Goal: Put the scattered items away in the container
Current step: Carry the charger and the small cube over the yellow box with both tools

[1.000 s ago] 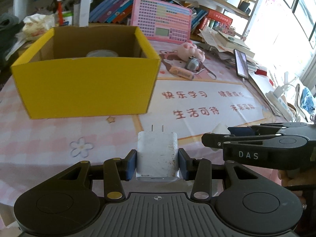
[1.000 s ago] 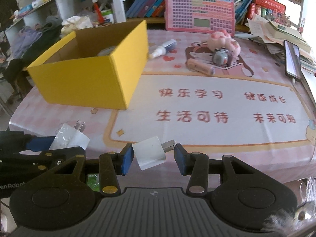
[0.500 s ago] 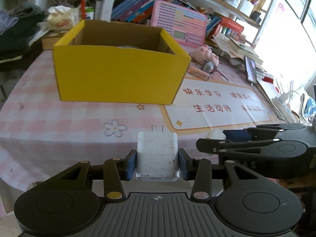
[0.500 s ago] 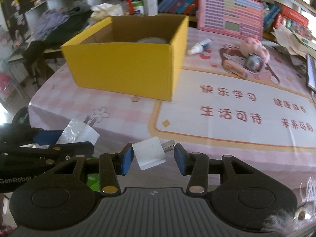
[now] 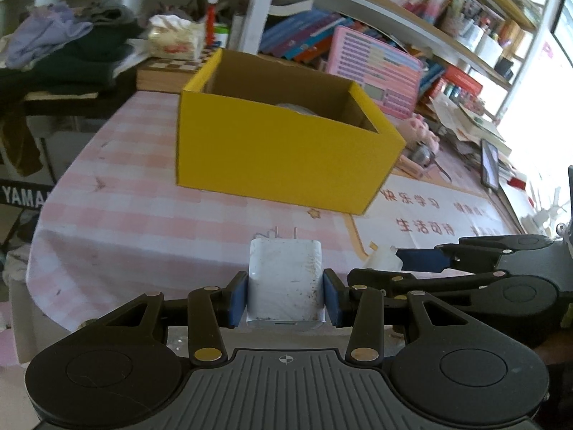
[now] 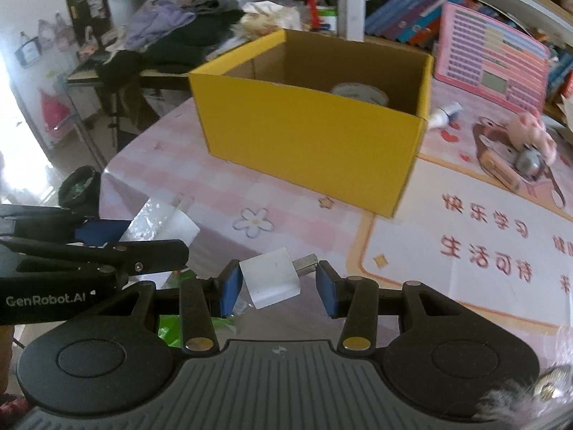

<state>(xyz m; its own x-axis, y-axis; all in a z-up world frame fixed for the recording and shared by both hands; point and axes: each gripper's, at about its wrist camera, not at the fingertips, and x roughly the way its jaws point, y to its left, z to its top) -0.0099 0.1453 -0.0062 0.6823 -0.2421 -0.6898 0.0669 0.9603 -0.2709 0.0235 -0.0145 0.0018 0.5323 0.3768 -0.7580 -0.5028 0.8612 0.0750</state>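
In the left wrist view, a white wall charger [image 5: 285, 283] is clamped between the blue pads [image 5: 237, 298] of the left gripper [image 5: 285, 299]. Its long axis runs along the fingers, and its two flat prongs point forward toward the yellow box [image 5: 283, 159]. The box stands open on the pink checked tablecloth [image 5: 143, 222], well ahead of the charger, with a round pale item [image 5: 299, 108] seen low inside it. To the right of the charger, the right gripper [image 5: 404, 265] is seen from the side, with a small white adapter [image 5: 381, 258] at its tips.

In the right wrist view, the small white adapter [image 6: 270, 276] is caught between the pads [image 6: 229, 288] of the right gripper [image 6: 277, 286]. It is held crosswise and tilted, one face against the left pad and its metal plug [image 6: 305, 262] pointing right toward the other pad; whether the plug touches that pad cannot be told. The yellow box [image 6: 311, 143] lies ahead of the adapter and well apart from it. Left of the adapter, the left gripper [image 6: 118, 231] is seen with the wall charger [image 6: 168, 224] in it, prongs angled up toward the box.
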